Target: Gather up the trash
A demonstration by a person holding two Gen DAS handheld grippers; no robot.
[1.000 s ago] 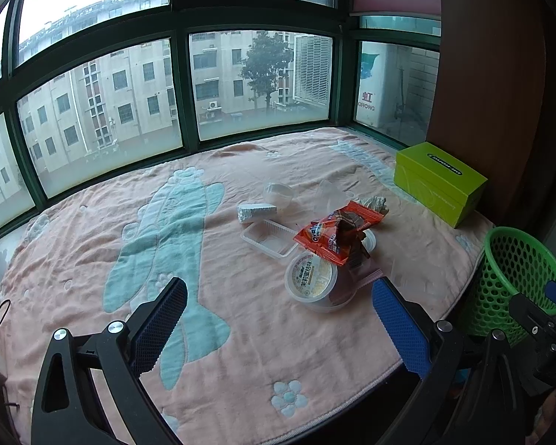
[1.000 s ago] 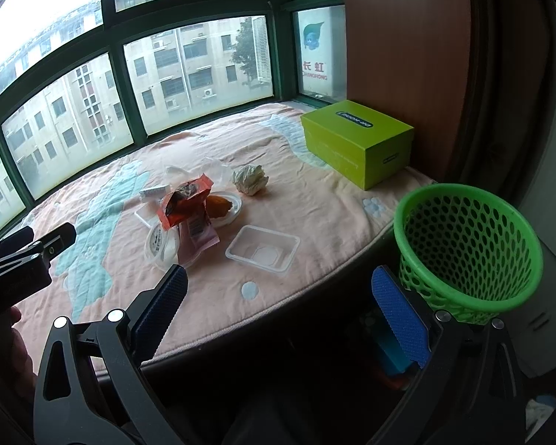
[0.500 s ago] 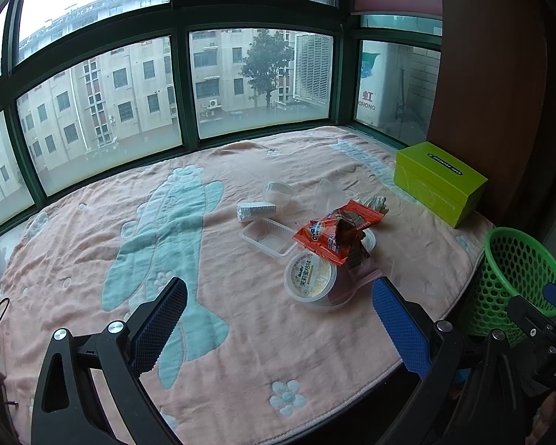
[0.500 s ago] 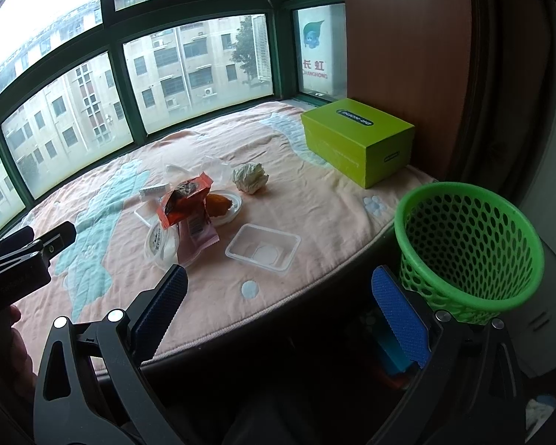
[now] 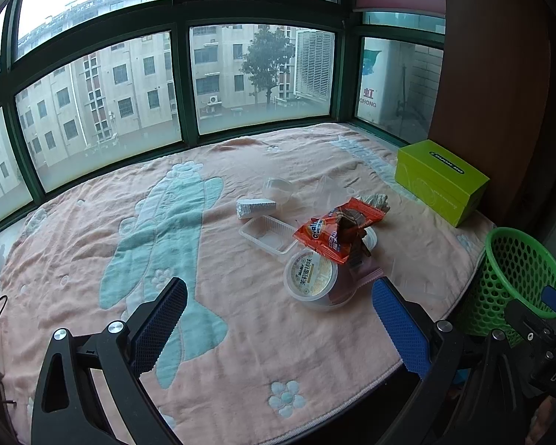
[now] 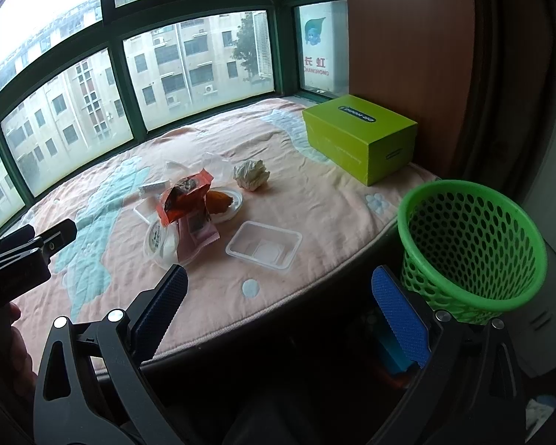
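Trash lies in a heap on the pink blanket (image 5: 315,333): an orange snack wrapper (image 5: 337,230), a round lidded cup (image 5: 310,273), a clear plastic tray (image 5: 268,233), a small white box (image 5: 255,207) and a clear cup (image 5: 278,189). In the right wrist view I see the wrapper (image 6: 185,200), a crumpled paper ball (image 6: 251,174) and a clear tray (image 6: 264,246). A green mesh basket (image 6: 470,244) stands off the blanket's right edge. My left gripper (image 5: 278,319) is open and empty, short of the heap. My right gripper (image 6: 278,307) is open and empty, over the blanket's front edge.
A lime-green box (image 5: 441,181) sits at the back right against a brown wall (image 6: 407,37). Green-framed windows (image 5: 181,81) ring the far side. The left gripper's body (image 6: 22,256) shows at the left of the right wrist view. The basket also shows in the left wrist view (image 5: 519,278).
Almost nothing has changed. The views have shifted very slightly; both grippers stay open and empty and the trash has not moved.
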